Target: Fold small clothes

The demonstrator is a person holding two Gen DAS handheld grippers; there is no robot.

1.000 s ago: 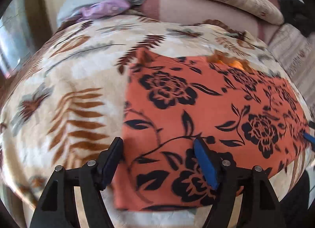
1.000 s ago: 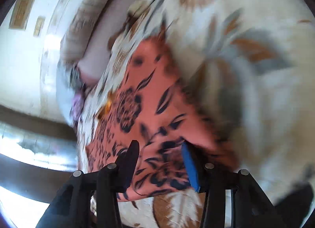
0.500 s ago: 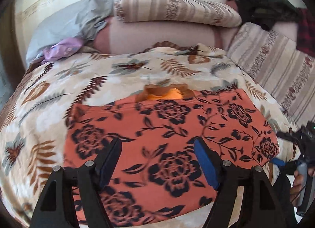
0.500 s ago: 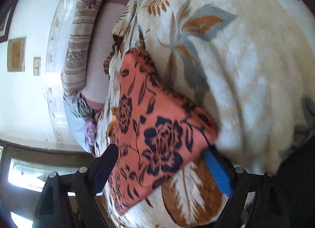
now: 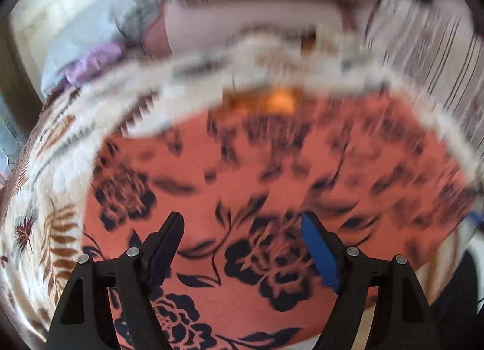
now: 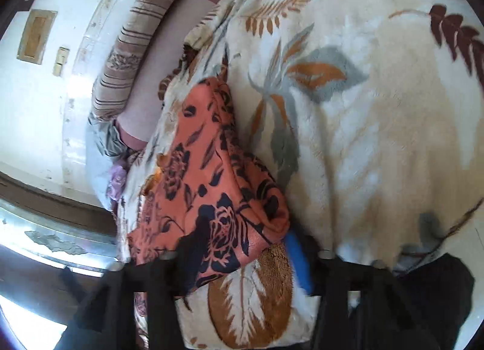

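Observation:
An orange garment with a dark flower print lies folded flat on a cream leaf-patterned blanket. My left gripper is open and empty, hovering just above the garment's near half; this view is blurred. In the right wrist view the garment runs up the left side, its near corner lying between the fingers of my right gripper. That gripper's jaws stand wide apart around the corner, not closed on it.
Striped pillows and a pink mattress edge lie at the bed's head by a white wall. Grey and purple cloth is bunched at the far left. A window frame is at left. The blanket spreads right.
My left gripper moved forward and lower over the garment, blurring the view. My right gripper shifted so that the garment's corner lies deeper between its open fingers.

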